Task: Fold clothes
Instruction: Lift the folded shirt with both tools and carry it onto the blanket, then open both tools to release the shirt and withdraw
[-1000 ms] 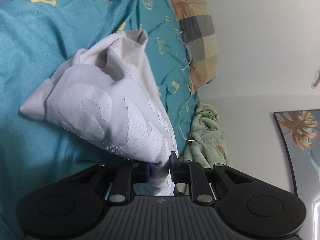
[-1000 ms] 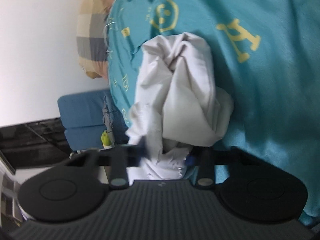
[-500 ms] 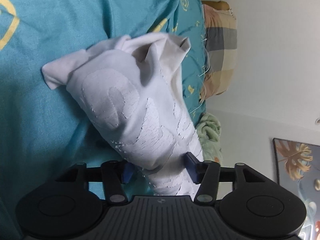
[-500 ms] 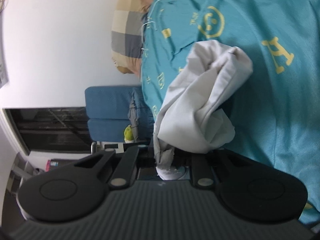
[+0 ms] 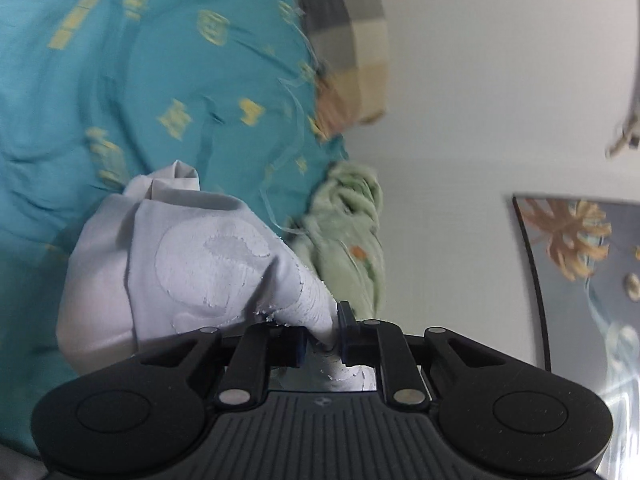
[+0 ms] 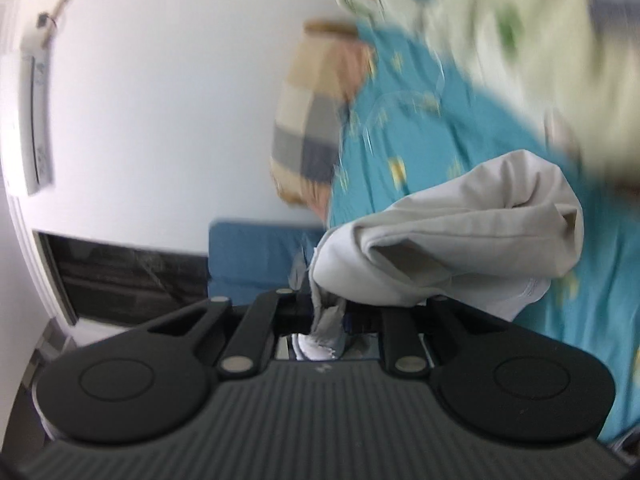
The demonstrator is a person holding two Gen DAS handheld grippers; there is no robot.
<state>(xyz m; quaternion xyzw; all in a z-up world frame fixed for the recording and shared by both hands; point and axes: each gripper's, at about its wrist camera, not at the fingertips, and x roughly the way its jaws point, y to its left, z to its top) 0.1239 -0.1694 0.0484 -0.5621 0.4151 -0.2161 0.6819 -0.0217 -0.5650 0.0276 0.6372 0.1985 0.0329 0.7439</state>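
A white garment (image 5: 200,264) with a cracked white print hangs bunched above the teal bedspread (image 5: 140,80). My left gripper (image 5: 322,336) has one end of it between its pads, and its jaws are closing on the cloth. In the right wrist view the same white garment (image 6: 460,240) drapes to the right. My right gripper (image 6: 326,316) is shut on a pinched fold of it. Both grippers are lifted off the bed, and the cloth hides part of the fingers.
A checked pillow (image 5: 344,40) lies at the head of the bed against a white wall. A pale green cloth (image 5: 348,240) sits at the bed's edge. There is a framed leaf picture (image 5: 580,272) at the right. A blue sofa (image 6: 256,256) and a dark panel (image 6: 120,276) stand beyond.
Both grippers have risen with the white garment, lifting it off the bedspread. The left jaws widened around the cloth, then closed on it. The views now swing toward the wall and pillow.
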